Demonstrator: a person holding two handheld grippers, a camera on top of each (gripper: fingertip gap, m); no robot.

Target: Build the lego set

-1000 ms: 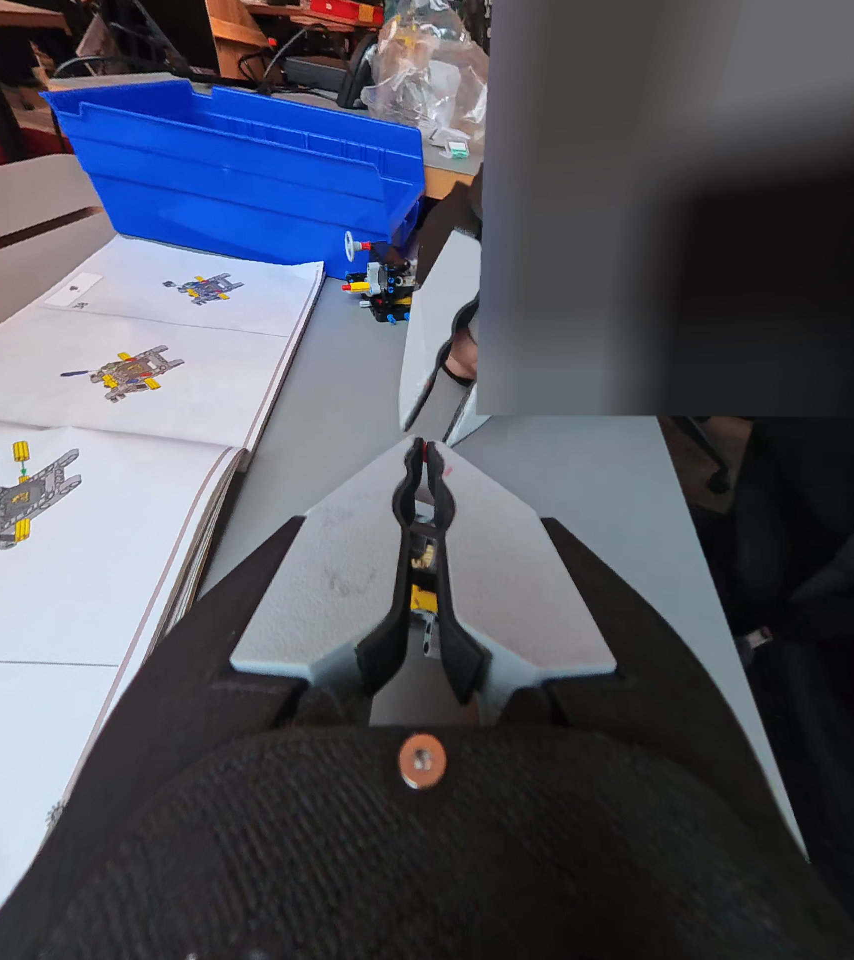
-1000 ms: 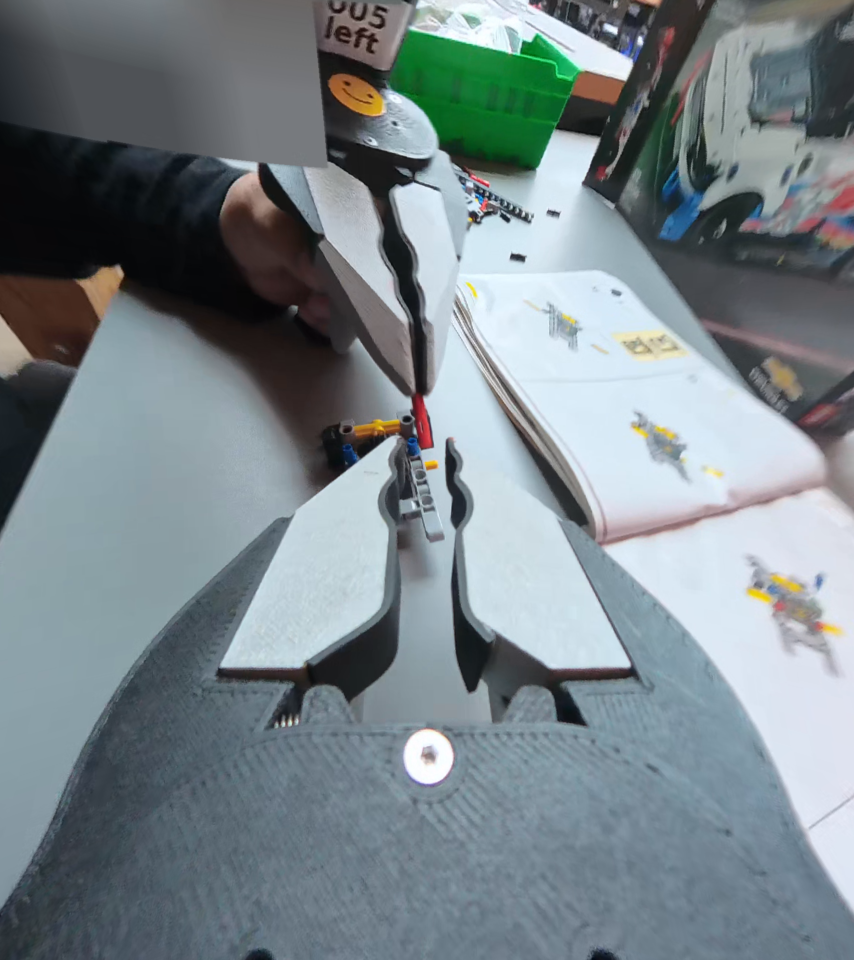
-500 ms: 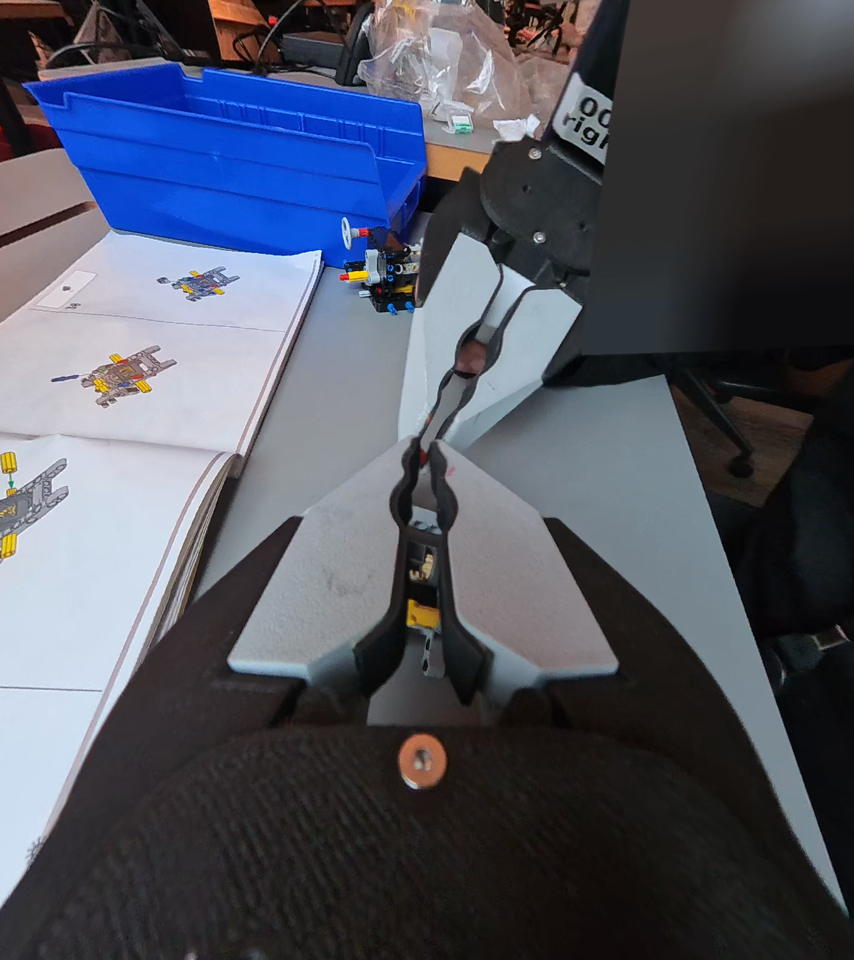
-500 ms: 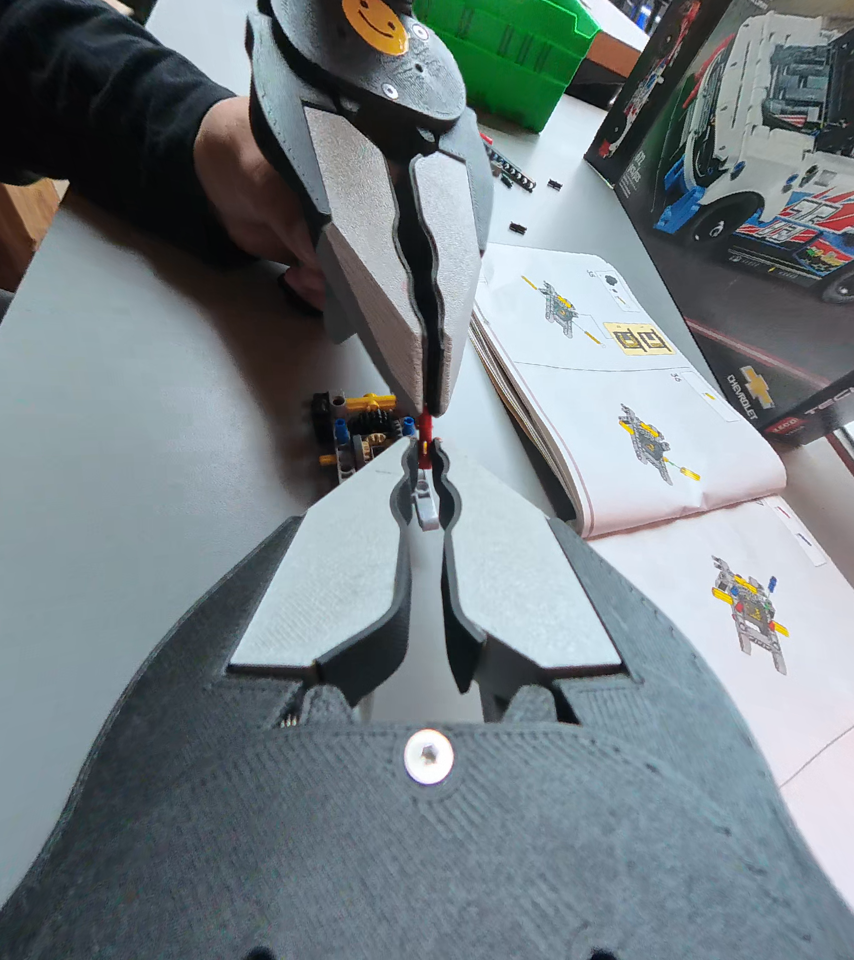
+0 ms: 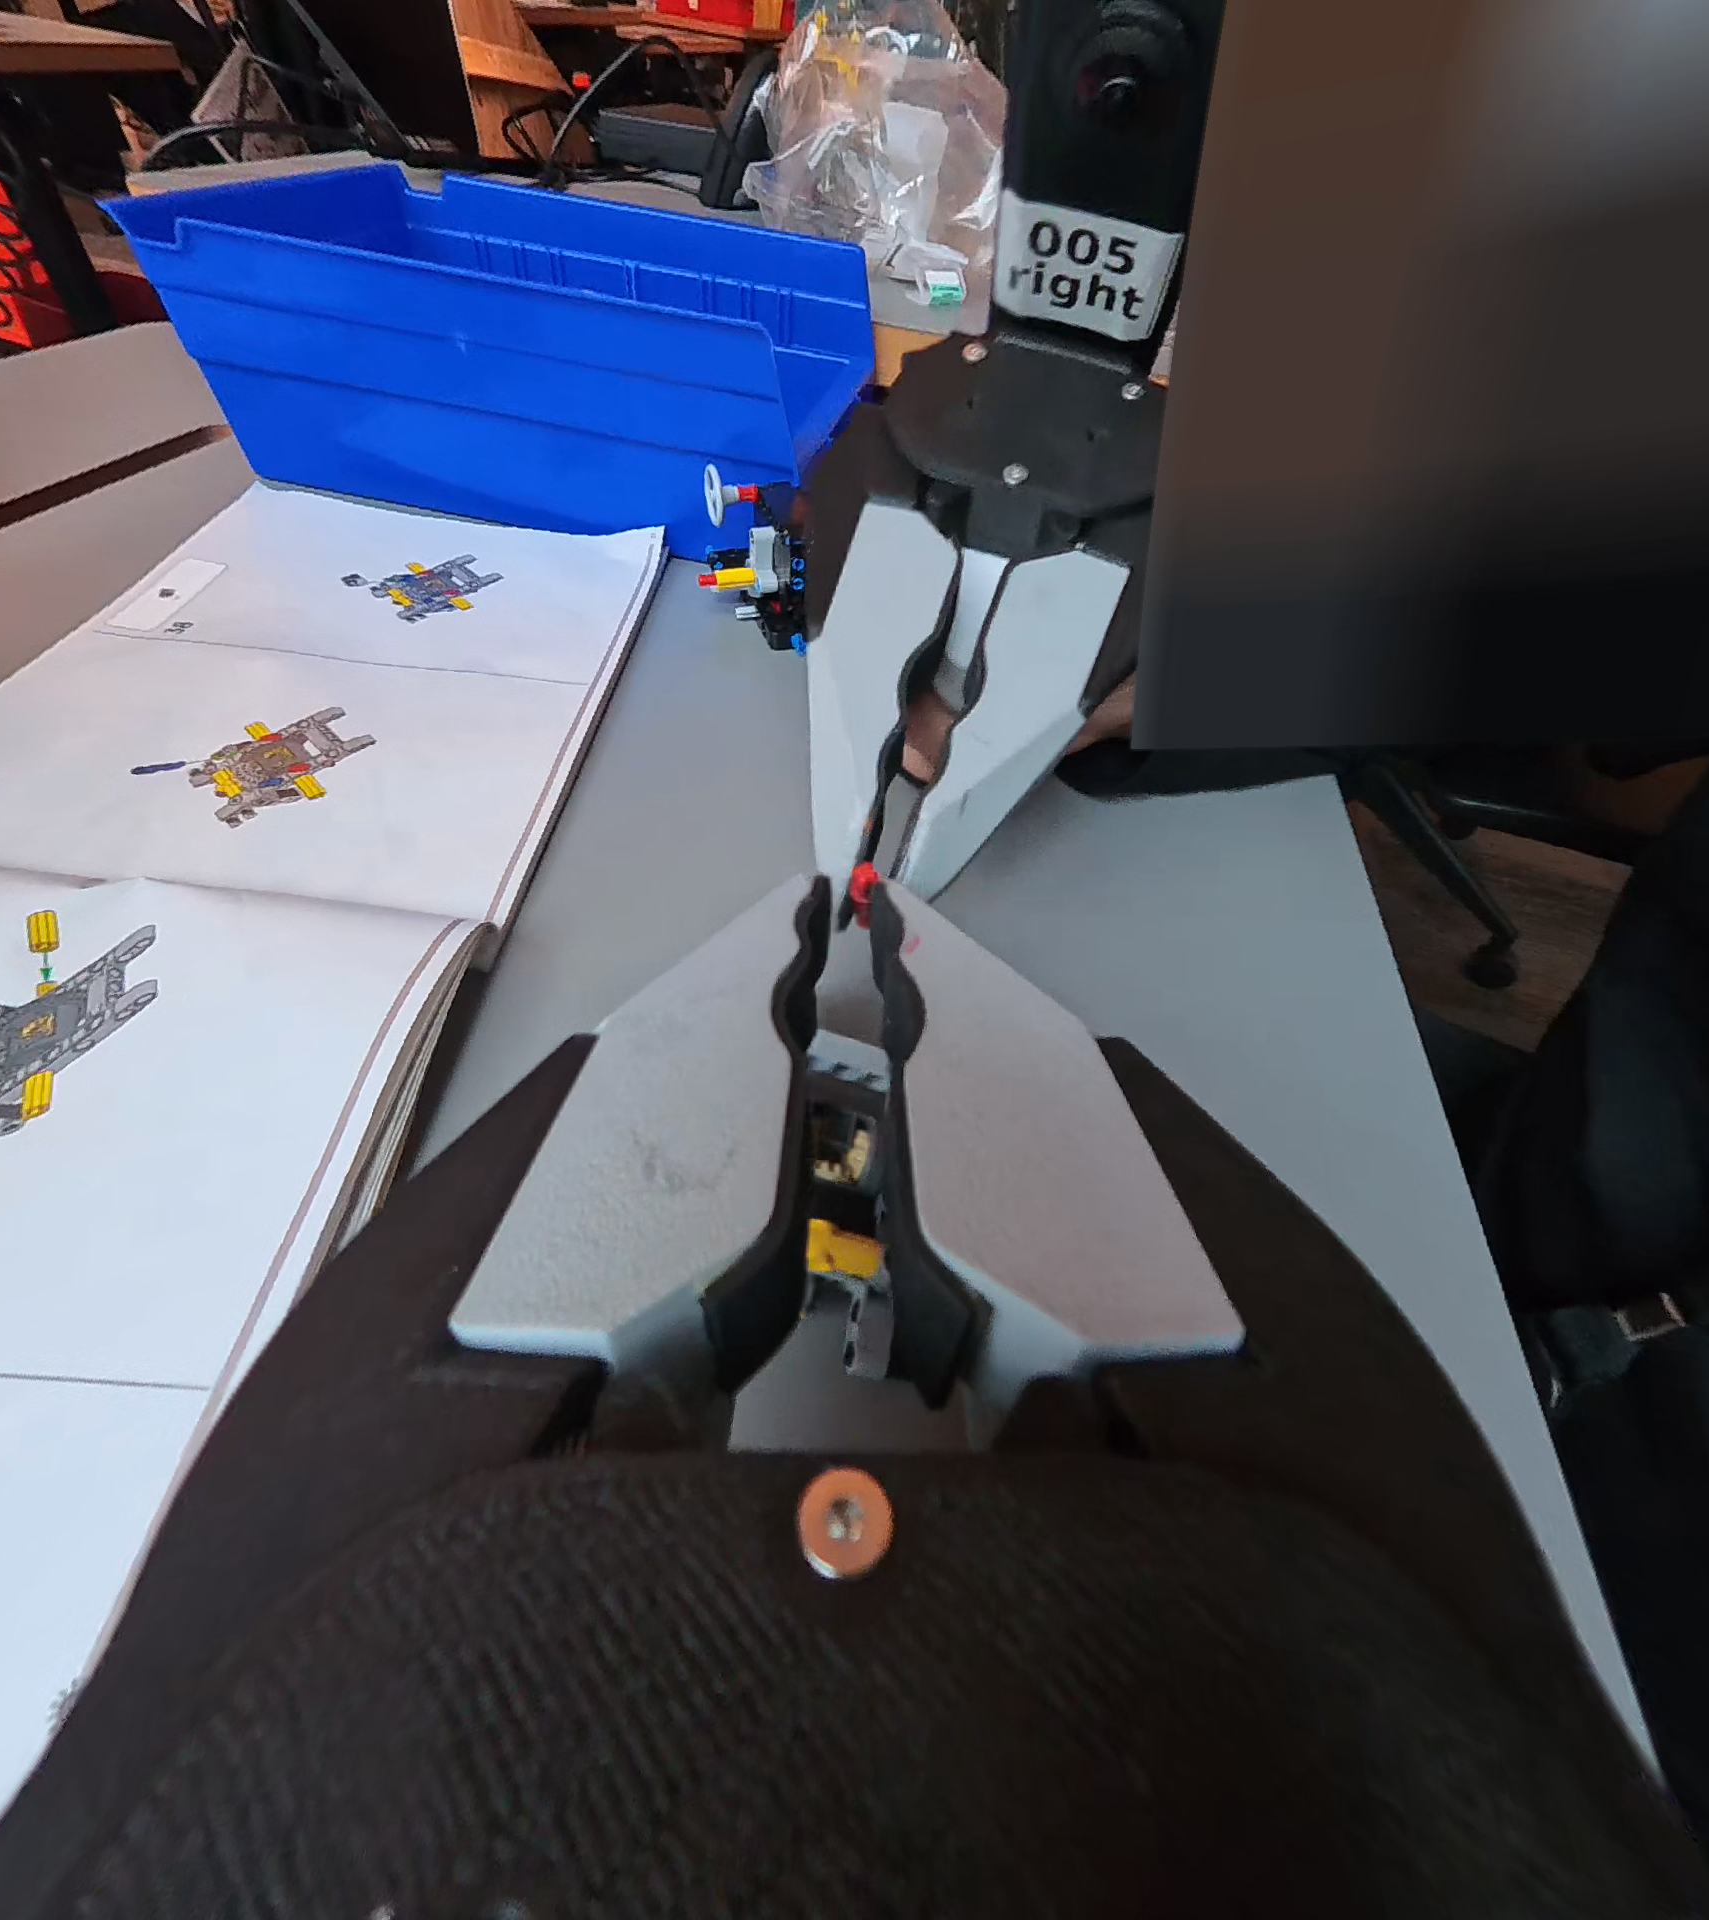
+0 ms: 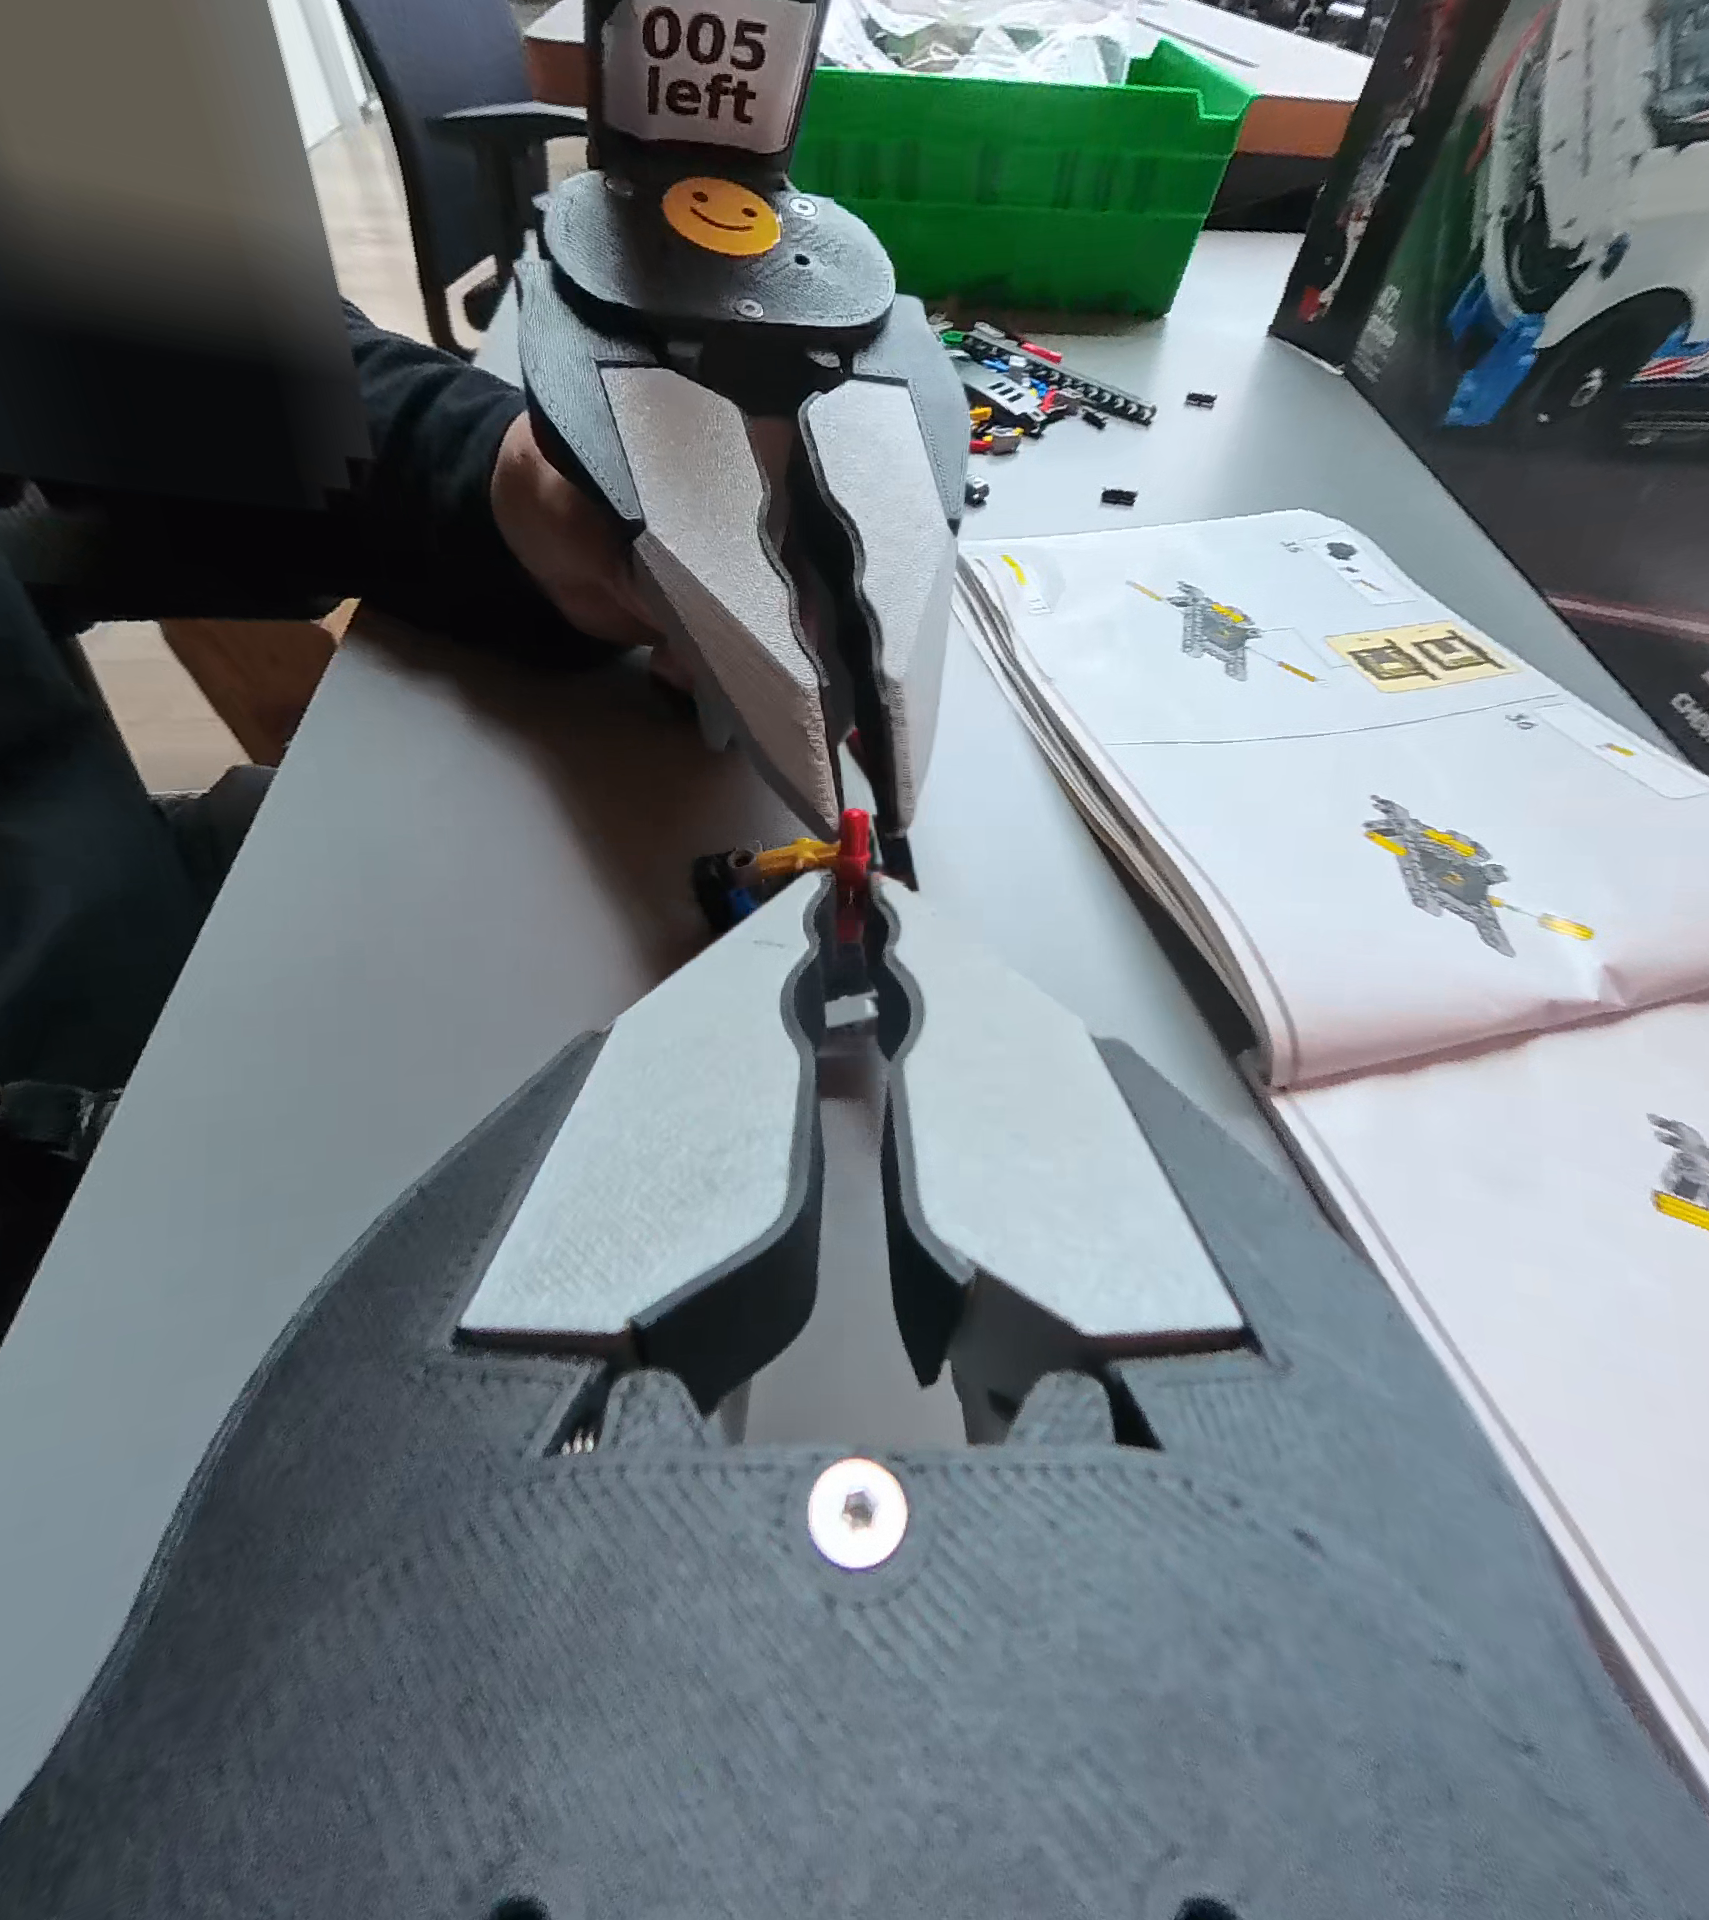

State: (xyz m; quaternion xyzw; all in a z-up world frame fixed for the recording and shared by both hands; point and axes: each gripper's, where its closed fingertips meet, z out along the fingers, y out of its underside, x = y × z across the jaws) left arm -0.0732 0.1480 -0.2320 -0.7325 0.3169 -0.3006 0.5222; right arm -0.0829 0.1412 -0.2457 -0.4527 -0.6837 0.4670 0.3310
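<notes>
While the right hand-held gripper [image 6: 845, 914] pinches the red pin [image 6: 852, 831], the left hand-held gripper [image 5: 845, 914], slightly parted, frees it; misalignment could drop it.

Left gripper [image 5: 848, 906] slightly parted beside red pin [image 5: 862, 885], right gripper [image 5: 886, 831] just beyond, blue bin [image 5: 476, 343] behind open instruction booklet [image 5: 206, 831]

Upper left of left wrist view: solid blue bin [image 5: 517, 343]. Right wrist view, top centre: green bin [image 6: 1016, 177]; orange smiley sticker [image 6: 722, 216]. Red pin [image 6: 852, 836], yellow axle [image 6: 796, 856]. White booklet [image 6: 1349, 769], grey-and-yellow diagrams.
</notes>
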